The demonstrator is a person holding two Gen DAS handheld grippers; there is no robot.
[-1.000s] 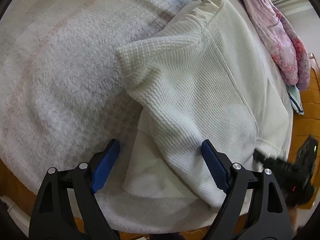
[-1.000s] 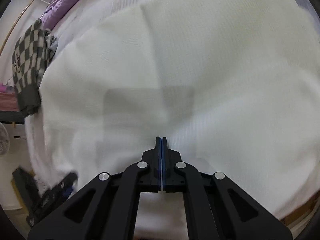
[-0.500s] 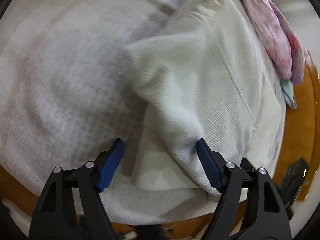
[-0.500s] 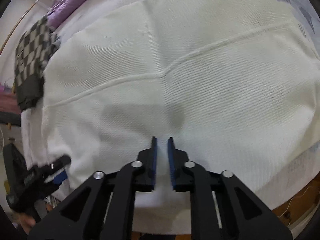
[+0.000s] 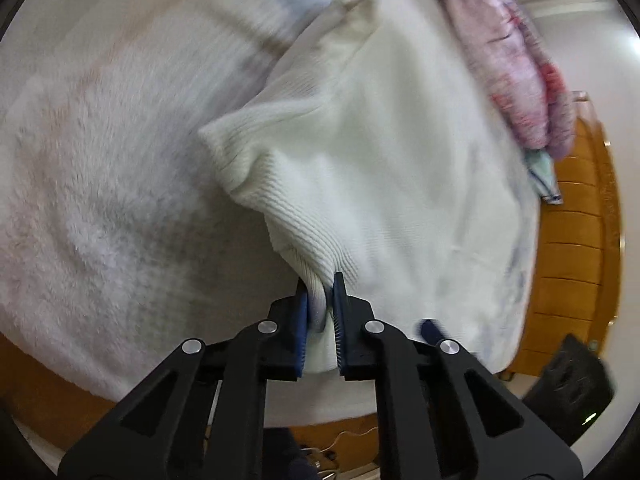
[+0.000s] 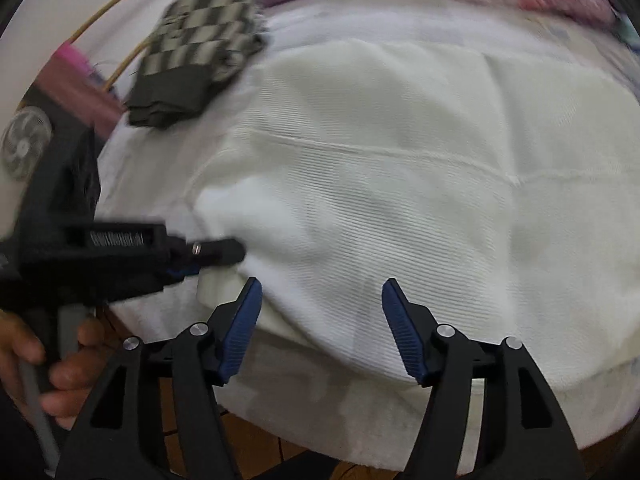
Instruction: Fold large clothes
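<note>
White knit garment spread on fleecy blanket, its far edges blurred and near hem cut off behind the fingers, long axis roughly 6 to 12 o'clock; left gripper clamped on its cuff, right gripper opening, nothing pinched.

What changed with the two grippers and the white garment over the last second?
The left gripper closed on a bunched edge of the white garment and lifted it slightly. The right gripper, earlier shut, is opening with nothing pinched between its fingers. The checkered cloth and pink bedding stayed put.
</note>
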